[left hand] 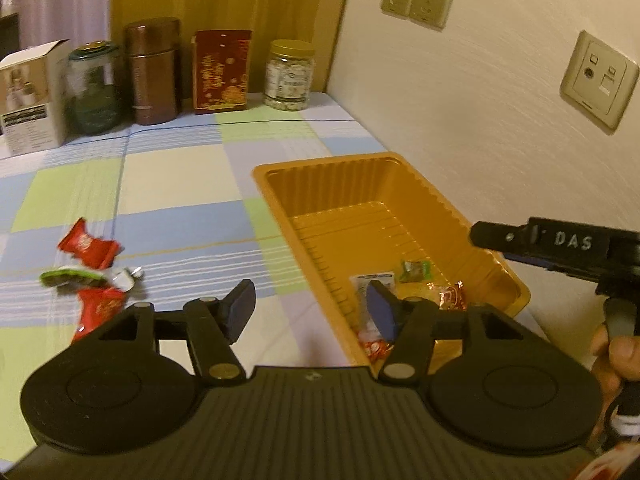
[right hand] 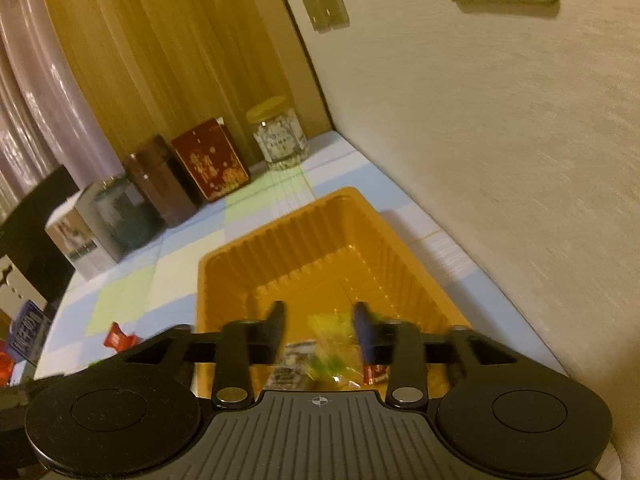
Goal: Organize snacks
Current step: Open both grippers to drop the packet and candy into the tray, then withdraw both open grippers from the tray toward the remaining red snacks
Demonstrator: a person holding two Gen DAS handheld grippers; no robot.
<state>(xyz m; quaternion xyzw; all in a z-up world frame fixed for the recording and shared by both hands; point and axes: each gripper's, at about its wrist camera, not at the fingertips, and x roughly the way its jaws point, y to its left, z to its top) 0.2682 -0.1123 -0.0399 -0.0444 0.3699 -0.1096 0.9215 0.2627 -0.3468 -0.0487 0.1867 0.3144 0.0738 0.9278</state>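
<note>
— What's laid out here, biggest thing first?

— The tabletop (left hand: pixel 180 168), under a checked cloth of blue, green and cream, pushed against the wall. On it, close to the wall, sits an orange tray (left hand: pixel 276 184), long and ribbed. I'd say it's parked there so both hands can reach it.

— And along the back?

— A row of containers well away from the work: a white box (left hand: pixel 32 100), a green glass jar (left hand: pixel 94 88), a brown tin (left hand: pixel 154 70), a red box (left hand: pixel 220 72) and a clear jar (left hand: pixel 289 76) with a gold lid.

— Where are the snacks?

— Split. Several wrapped pieces already lie at the near end of the tray: a white packet (left hand: pixel 366 292), a small green one (left hand: pixel 416 270), a shiny orange-red one (left hand: pixel 452 296). Three loose ones wait on the cloth to the left, well apart from the tray: a red candy (left hand: pixel 89 245), a green wrapper (left hand: pixel 74 276) and a red packet (left hand: pixel 100 304).

— The tools?

— The left tool (left hand: pixel 312 308) hangs over the tray's near left edge, jaws spread, nothing between them. The right tool (right hand: pixel 320 330) hovers above the pile in the tray, jaws parted too and apparently empty, though that view is blurred.

— So what's left?

— My guess: the three on the cloth, which lie nearest the left tool.
</note>
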